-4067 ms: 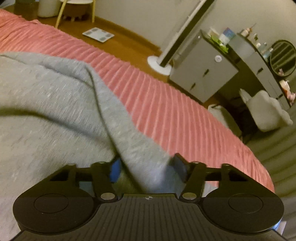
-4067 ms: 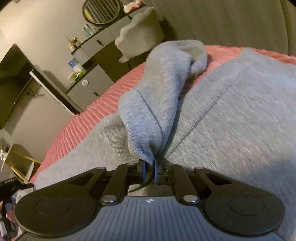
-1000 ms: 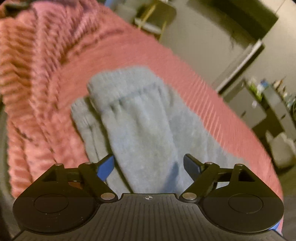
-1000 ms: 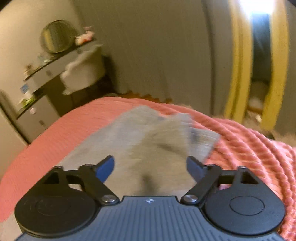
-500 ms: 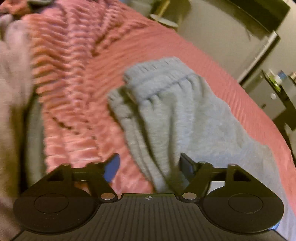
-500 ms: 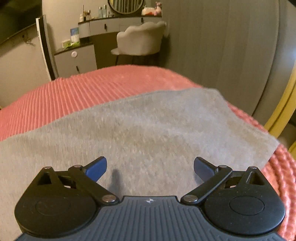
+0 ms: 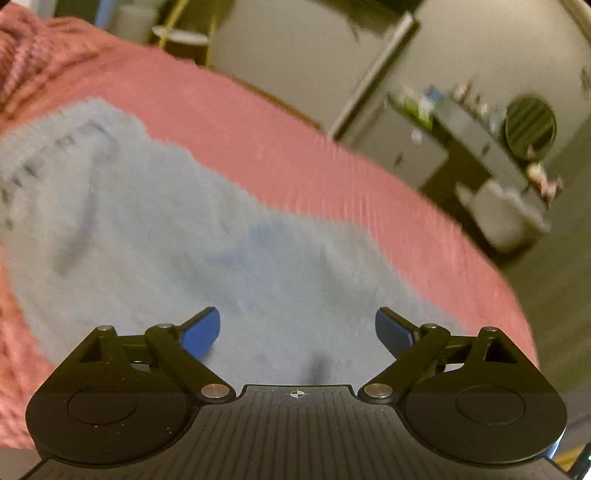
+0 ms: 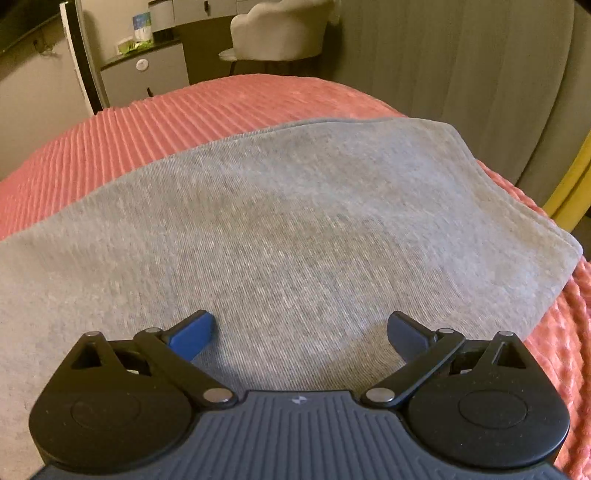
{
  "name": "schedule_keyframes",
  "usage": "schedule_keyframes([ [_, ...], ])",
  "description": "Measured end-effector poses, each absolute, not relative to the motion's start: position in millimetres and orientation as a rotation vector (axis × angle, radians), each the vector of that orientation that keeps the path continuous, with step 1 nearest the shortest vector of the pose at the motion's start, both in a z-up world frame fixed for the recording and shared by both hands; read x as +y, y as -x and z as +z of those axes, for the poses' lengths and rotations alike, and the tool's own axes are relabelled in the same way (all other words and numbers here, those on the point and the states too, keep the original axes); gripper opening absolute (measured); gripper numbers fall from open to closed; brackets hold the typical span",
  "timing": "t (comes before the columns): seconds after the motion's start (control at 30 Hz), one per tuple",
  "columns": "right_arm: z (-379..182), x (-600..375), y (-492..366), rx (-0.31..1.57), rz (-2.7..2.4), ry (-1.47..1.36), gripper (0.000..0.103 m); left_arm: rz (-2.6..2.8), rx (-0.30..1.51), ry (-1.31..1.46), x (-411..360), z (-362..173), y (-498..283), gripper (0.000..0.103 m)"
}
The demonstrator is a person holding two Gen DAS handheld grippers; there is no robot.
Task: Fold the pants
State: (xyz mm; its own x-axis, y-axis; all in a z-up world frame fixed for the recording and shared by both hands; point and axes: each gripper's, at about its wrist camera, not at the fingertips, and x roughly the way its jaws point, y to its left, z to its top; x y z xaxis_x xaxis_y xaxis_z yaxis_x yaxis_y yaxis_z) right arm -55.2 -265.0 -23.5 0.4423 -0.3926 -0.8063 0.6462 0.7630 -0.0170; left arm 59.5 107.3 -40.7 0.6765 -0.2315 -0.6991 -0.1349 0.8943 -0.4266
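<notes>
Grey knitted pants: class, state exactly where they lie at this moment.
In both wrist views the grey knitted pants lie spread on the pink ribbed bedspread, directly ahead of each open hand-held gripper; in the right view their far edge points toward the pale upholstered chair.

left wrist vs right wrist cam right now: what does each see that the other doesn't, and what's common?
Left wrist only: the left gripper, jaws open after just widening, over blurred gathered folds of the grey knit pants; a round dark mirror above a cluttered dresser.

Right wrist only: the right gripper, open, above a flat folded corner of the pants; a yellow frame edge; a grey curtain.

Both: pants on the ribbed pink bedspread, nothing gripped, and a pale upholstered chair.
</notes>
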Motion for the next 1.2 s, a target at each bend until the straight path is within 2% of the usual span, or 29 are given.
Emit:
schedule_keyframes([
  [0.1,-22.7,-266.1,52.8,0.911,-0.658,-0.321,0.101,0.009,0.928,0.287,93.5,-65.7,-63.5,0.093],
  [0.13,-22.0,-266.4,50.8,0.918,-0.661,-0.321,0.101,0.022,0.943,0.29,96.4,-67.0,-63.5,0.091],
  [0.2,-16.5,-263.7,42.5,0.935,-0.698,-0.302,0.101,0.045,0.895,0.303,102.6,-60.7,-59.7,0.095],
  [0.4,12.7,-189.3,-12.2,0.841,-0.491,-0.129,0.1,0.114,0.895,0.298,105.9,-64.1,-62.9,0.095],
  [0.63,-19.0,-104.6,-99.9,0.856,-0.335,0.081,0.1,0.118,0.872,0.293,104.5,-67.1,-66.2,0.097],
  [0.77,-33.5,-109.5,-136.9,0.825,-0.39,0.115,0.1,0.113,0.873,0.265,98.4,-72.1,-71.4,0.1],
  [0.87,-21.9,-124.4,-162.7,0.88,-0.494,0.051,0.1,0.112,0.872,0.269,98.5,-71.6,-70.4,0.1],
  [1.03,3.7,-100.0,-129.7,0.82,-0.269,0.027,0.1,0.111,0.861,0.319,106.1,-71.8,-71.1,0.1],
  [1.2,-35.2,-100.4,-98.7,0.845,-0.271,0.184,0.1,0.11,0.864,0.3,103.5,-70.5,-69.7,0.1],
])
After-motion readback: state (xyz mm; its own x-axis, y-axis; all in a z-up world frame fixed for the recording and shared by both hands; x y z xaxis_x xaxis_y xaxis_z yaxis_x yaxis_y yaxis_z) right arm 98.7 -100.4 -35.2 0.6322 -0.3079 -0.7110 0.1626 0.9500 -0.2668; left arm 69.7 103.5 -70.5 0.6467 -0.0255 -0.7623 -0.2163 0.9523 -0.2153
